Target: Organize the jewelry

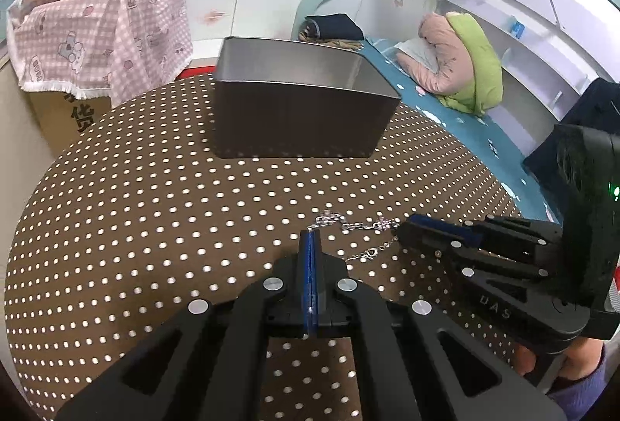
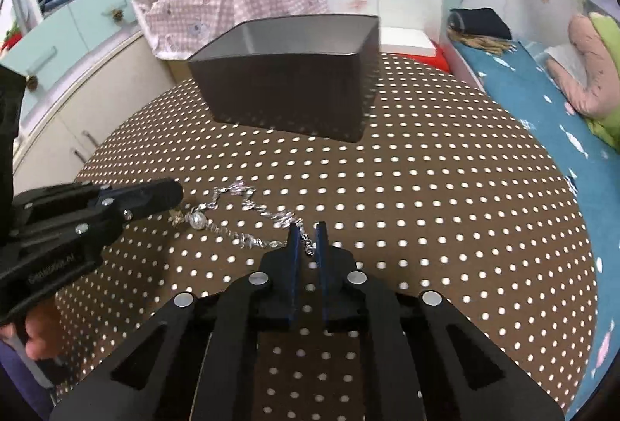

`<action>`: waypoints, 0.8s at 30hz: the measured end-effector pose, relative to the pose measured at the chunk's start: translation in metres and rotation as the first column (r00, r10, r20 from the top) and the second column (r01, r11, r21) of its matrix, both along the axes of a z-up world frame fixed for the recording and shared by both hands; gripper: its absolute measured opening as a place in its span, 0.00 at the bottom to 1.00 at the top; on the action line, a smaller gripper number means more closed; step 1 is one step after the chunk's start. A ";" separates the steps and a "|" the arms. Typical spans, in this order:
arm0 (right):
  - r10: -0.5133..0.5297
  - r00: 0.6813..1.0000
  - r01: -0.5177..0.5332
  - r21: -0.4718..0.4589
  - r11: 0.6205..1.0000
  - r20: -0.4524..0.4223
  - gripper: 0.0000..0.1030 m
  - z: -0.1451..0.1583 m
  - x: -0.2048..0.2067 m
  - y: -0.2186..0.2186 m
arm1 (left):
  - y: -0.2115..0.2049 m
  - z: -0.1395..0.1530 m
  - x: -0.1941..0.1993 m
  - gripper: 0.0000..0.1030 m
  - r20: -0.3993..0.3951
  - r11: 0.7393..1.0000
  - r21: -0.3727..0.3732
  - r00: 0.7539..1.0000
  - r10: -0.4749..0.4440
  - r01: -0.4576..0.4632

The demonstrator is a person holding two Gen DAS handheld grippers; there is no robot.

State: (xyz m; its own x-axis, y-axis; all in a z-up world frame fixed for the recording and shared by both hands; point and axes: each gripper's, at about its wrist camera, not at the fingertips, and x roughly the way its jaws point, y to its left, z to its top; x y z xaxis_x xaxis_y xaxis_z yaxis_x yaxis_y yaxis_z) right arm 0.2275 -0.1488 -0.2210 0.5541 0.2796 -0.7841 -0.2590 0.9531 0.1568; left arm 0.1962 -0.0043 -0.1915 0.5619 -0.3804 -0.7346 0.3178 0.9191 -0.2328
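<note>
A silver chain with a small round bead (image 2: pixel 232 215) lies on the brown dotted tabletop (image 2: pixel 426 188); it also shows in the left wrist view (image 1: pixel 348 223). My left gripper (image 1: pixel 310 239) is shut, its tips at the chain's left end; whether it pinches the chain I cannot tell. In the right wrist view it (image 2: pixel 176 194) reaches in from the left. My right gripper (image 2: pixel 306 231) is slightly open with the chain's right end between its fingers; it shows in the left wrist view (image 1: pixel 403 231). A dark open metal box (image 1: pixel 302 103) stands behind the chain, also in the right wrist view (image 2: pixel 286 72).
A pink checked cloth (image 1: pixel 100 33) covers a carton at the back left. A bed with a blue sheet (image 1: pixel 465 119) and a pink and green quilt (image 1: pixel 457 61) runs along the right. Cupboards (image 2: pixel 69 26) stand at the left.
</note>
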 end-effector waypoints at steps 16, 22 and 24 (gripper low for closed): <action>-0.001 0.985 -0.013 0.080 0.997 0.175 0.05 0.083 -0.005 -0.002 | 0.024 0.020 0.003 0.00 0.016 0.999 -0.033 1.000 0.023 -0.023; 0.005 0.978 -0.020 0.072 0.997 0.211 0.05 0.108 0.002 0.003 | 0.024 0.040 0.010 0.00 0.052 0.999 -0.046 0.999 0.011 -0.008; 0.002 0.976 -0.018 0.070 0.997 0.219 0.05 0.115 0.006 0.003 | 0.020 0.045 0.012 0.00 0.059 0.999 -0.052 0.998 -0.012 0.015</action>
State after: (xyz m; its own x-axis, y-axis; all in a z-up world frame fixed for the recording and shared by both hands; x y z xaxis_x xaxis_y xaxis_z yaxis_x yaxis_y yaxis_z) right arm 0.2336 -0.1458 -0.1065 0.7069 0.3368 -0.6220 -0.3038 0.9387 0.1631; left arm 0.2085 0.0155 -0.1461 0.5976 -0.4256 -0.6795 0.3446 0.9016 -0.2617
